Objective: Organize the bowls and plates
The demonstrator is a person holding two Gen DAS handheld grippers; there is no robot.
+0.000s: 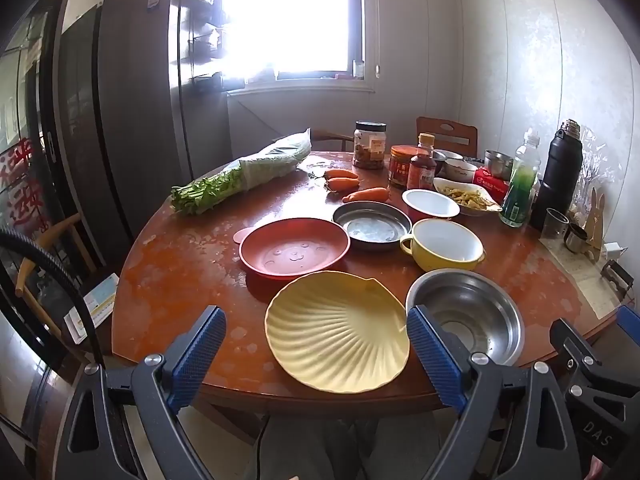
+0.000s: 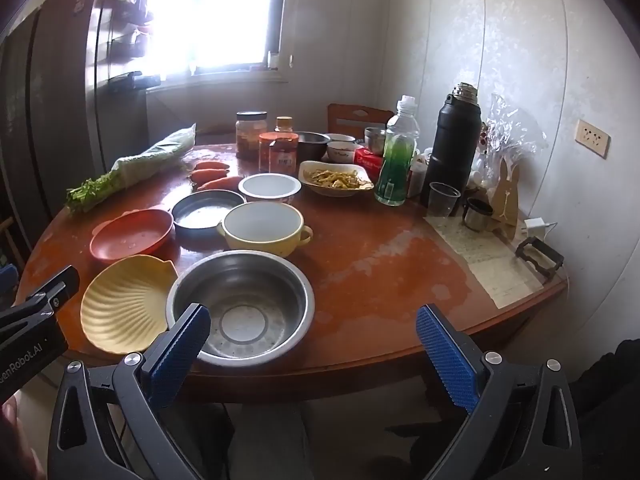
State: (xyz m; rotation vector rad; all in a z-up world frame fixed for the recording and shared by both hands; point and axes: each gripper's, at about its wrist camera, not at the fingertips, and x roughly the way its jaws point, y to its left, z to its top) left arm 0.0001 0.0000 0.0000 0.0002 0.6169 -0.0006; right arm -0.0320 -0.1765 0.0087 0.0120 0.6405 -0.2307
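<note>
A yellow shell-shaped plate [image 1: 336, 336] [image 2: 124, 312] lies at the table's near edge, beside a steel bowl [image 1: 472, 316] [image 2: 244, 304]. Behind them sit a red bear plate [image 1: 294, 252] [image 2: 132, 236], a round steel plate [image 1: 372, 226] [image 2: 206, 212], a yellow two-handled bowl [image 1: 444, 244] [image 2: 264, 230] and a white bowl with a red outside [image 1: 430, 204] [image 2: 270, 186]. My left gripper [image 1: 316, 356] is open and empty, held before the shell plate. My right gripper [image 2: 314, 356] is open and empty, held before the steel bowl.
The round wooden table [image 2: 380, 264] also holds bagged greens [image 1: 248, 172], carrots [image 1: 352, 186], jars [image 1: 370, 146], a dish of food [image 2: 336, 178], a green bottle [image 2: 396, 160], a black flask [image 2: 452, 144], cups [image 2: 442, 200] and a paper sheet [image 2: 484, 256]. A chair [image 2: 360, 118] stands behind.
</note>
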